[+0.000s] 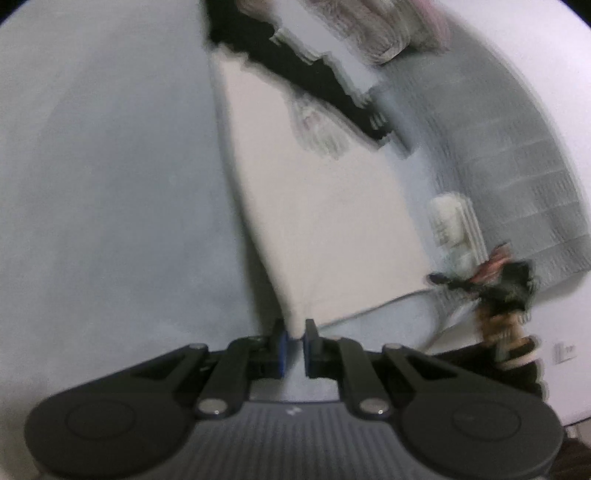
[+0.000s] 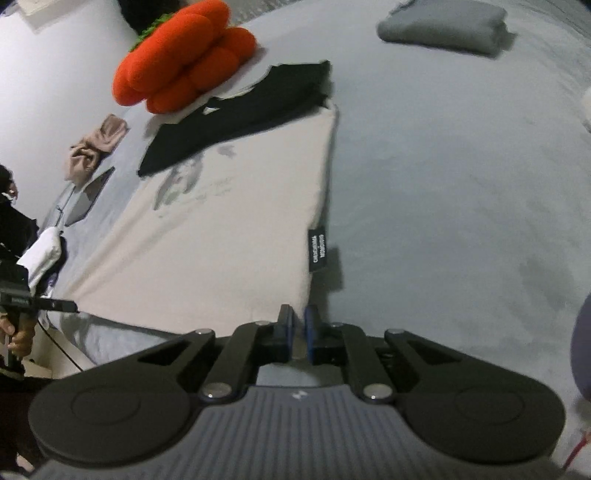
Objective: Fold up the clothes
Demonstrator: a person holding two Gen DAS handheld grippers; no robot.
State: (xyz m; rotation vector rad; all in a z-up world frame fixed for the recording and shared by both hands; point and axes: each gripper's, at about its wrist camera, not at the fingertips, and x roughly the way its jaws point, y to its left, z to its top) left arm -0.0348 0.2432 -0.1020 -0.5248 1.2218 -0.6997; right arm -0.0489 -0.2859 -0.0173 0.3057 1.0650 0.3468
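Observation:
A cream T-shirt point(image 2: 236, 229) with black sleeves and a faded grey print lies flat on the grey bed, a black label at its right hem. My right gripper point(image 2: 299, 325) is shut on its near right hem corner. In the left wrist view the same shirt point(image 1: 325, 229) stretches away, blurred. My left gripper point(image 1: 294, 334) is shut on its other hem corner. That gripper also shows at the left edge of the right wrist view point(image 2: 55, 304), in a hand.
An orange plush cushion point(image 2: 184, 55) sits beyond the shirt. A folded grey garment point(image 2: 443, 26) lies at the far right. A crumpled tan cloth point(image 2: 96, 147) and a tablet point(image 2: 88, 195) lie left. A grey knit blanket point(image 1: 517, 166) lies right in the left view.

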